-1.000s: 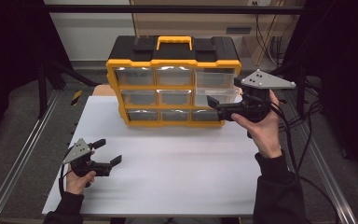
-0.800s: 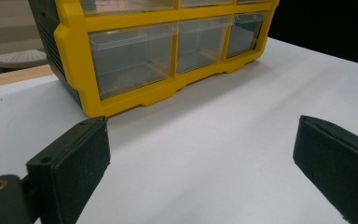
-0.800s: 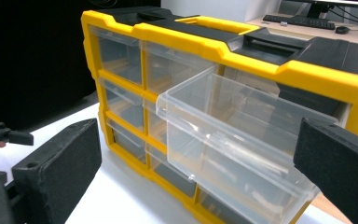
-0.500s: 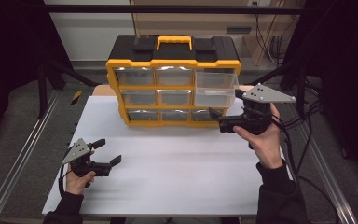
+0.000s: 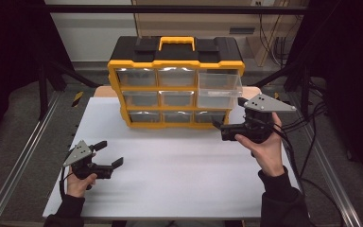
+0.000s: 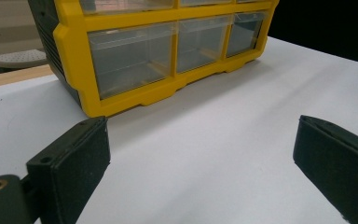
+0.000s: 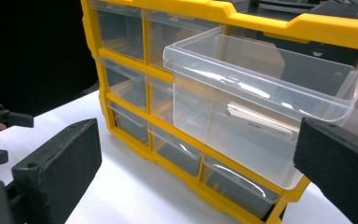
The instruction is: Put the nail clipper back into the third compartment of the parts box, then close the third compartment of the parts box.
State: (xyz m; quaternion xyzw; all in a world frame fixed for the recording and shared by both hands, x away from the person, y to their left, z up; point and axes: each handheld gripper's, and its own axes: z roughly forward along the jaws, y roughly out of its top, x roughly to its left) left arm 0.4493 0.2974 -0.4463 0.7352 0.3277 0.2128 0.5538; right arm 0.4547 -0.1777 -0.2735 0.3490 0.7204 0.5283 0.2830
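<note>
A yellow and black drawer cabinet (image 5: pixel 175 71) stands at the back middle of the white table (image 5: pixel 179 175). Its clear top right drawer (image 5: pixel 220 90) is pulled out, and the other drawers sit flush. My right gripper (image 5: pixel 228 113) hovers open just in front of the cabinet's lower right corner, empty. In the right gripper view the pulled-out drawer (image 7: pixel 261 93) hangs between and beyond the spread jaws of my right gripper (image 7: pixel 200 144). A pale flat strip (image 7: pixel 261 123) shows through its clear wall. My left gripper (image 5: pixel 112 152) rests open and empty near the front left of the table.
The left gripper view looks past the jaws of my left gripper (image 6: pixel 200 140) at bare white table and the cabinet's bottom row (image 6: pixel 135 51). Metal rails (image 5: pixel 23 156) run along both sides of the table. Cables (image 5: pixel 307 127) trail off to the right.
My right gripper has drawn back from the top right drawer, moving lower and towards the person. The drawer stays pulled out. The left gripper has not moved.
</note>
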